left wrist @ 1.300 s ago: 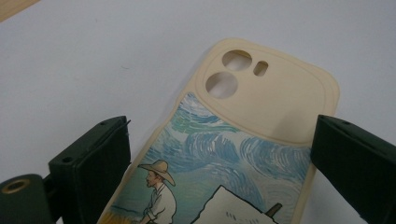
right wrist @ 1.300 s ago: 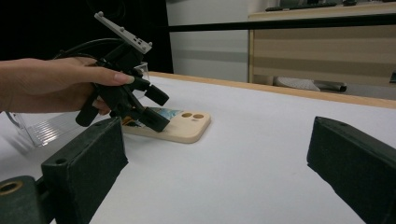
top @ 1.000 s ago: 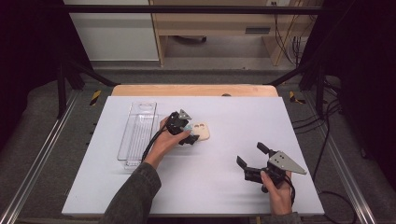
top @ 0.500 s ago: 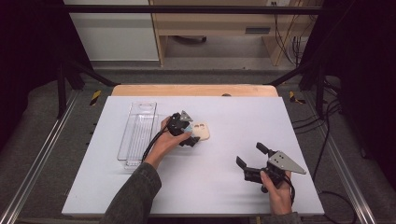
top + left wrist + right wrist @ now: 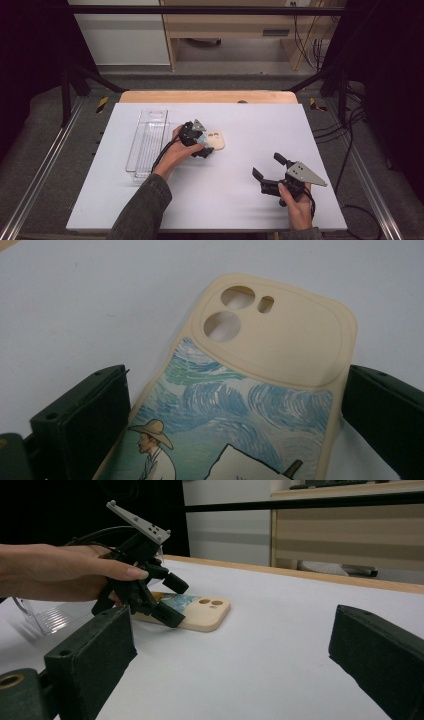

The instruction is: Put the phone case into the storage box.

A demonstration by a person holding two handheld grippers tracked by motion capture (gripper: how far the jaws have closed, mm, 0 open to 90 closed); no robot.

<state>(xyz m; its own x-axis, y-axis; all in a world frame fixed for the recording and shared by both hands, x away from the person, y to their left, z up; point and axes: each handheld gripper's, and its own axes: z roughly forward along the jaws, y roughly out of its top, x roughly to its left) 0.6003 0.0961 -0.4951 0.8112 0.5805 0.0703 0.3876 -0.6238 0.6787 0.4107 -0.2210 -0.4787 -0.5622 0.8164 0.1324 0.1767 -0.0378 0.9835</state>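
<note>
A cream phone case [image 5: 217, 140] with a painted picture lies flat on the white table, camera cut-outs pointing right. My left gripper [image 5: 205, 145] is down over its picture end. In the left gripper view the case [image 5: 270, 370] lies between the two open jaws. The right jaw stands at the case's edge, and the left jaw is a sliver away from the other edge. From the right gripper view I see the case [image 5: 200, 612] and the left gripper [image 5: 172, 600] with its jaws apart. My right gripper [image 5: 266, 167] hovers open and holds nothing near the front right.
A clear plastic tray [image 5: 147, 145] lies lengthwise just left of the left hand, also seen as the tray [image 5: 50, 617] in the right gripper view. The white table top [image 5: 260, 120] ends in a wooden strip [image 5: 210, 96] at the far edge. Black frame posts flank the table.
My right gripper has drifted slightly left and forward. The left gripper and the phone case have stayed where they were.
</note>
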